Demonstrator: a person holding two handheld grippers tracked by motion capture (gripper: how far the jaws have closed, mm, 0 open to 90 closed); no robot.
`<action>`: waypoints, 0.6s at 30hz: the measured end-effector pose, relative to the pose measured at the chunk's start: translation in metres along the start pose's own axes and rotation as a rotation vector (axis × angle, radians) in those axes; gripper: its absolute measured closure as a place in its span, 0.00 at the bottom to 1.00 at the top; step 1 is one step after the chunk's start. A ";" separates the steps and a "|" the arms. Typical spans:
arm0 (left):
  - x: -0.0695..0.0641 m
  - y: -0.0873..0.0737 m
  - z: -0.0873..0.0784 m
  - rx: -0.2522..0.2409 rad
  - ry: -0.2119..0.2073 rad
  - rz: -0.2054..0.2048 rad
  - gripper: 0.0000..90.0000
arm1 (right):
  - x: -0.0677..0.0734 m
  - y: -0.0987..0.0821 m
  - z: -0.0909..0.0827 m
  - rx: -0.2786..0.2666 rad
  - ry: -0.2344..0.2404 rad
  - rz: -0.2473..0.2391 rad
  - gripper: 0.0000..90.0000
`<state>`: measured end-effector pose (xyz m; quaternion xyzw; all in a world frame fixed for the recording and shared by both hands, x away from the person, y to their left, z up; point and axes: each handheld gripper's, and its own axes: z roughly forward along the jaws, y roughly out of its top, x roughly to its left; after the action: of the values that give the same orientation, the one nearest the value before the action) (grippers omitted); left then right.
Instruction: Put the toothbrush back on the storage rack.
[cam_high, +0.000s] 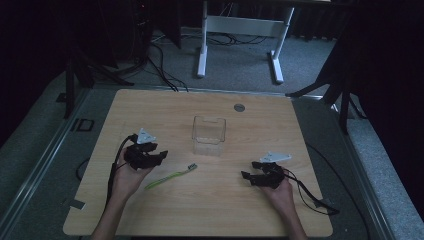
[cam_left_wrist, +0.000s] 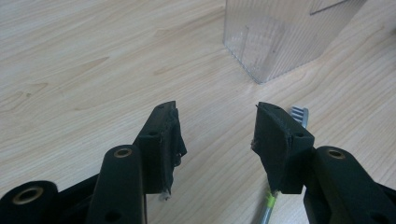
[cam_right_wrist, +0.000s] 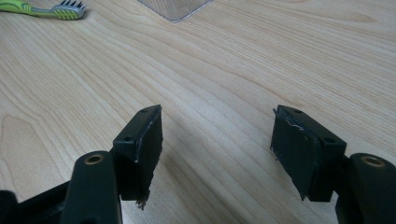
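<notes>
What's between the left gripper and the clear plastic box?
Bare wooden table separates the left gripper from the clear plastic box in the high view; the green toothbrush lies nearer the person.

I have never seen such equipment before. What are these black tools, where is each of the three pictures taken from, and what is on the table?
A person sits at a wooden table and holds a hand tool in each hand. Each tool is a gripper with two black jaws that open and shut like tongs.

The high view looks down from above the person. There the left gripper is at the left and the right gripper at the right.

The other two pictures come from small cameras that ride on the grippers and look along their jaws: the left gripper and the right gripper.

On the table stand a clear plastic container and, nearer the person, lies a green toothbrush. Both grippers are open and hold nothing.
</notes>
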<state>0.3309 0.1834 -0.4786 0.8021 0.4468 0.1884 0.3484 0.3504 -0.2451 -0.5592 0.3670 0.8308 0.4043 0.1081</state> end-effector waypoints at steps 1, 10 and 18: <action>0.000 0.000 0.000 0.002 -0.003 0.002 0.55 | 0.000 0.000 0.000 0.000 0.000 0.000 0.37; -0.003 0.000 0.001 0.011 -0.020 0.021 0.55 | 0.000 0.000 0.000 0.000 0.000 0.000 0.37; -0.006 0.000 0.002 0.027 -0.031 0.041 0.55 | 0.000 0.000 0.000 0.000 0.000 0.000 0.37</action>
<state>0.3295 0.1775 -0.4799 0.8186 0.4273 0.1773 0.3405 0.3504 -0.2451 -0.5592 0.3671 0.8307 0.4044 0.1080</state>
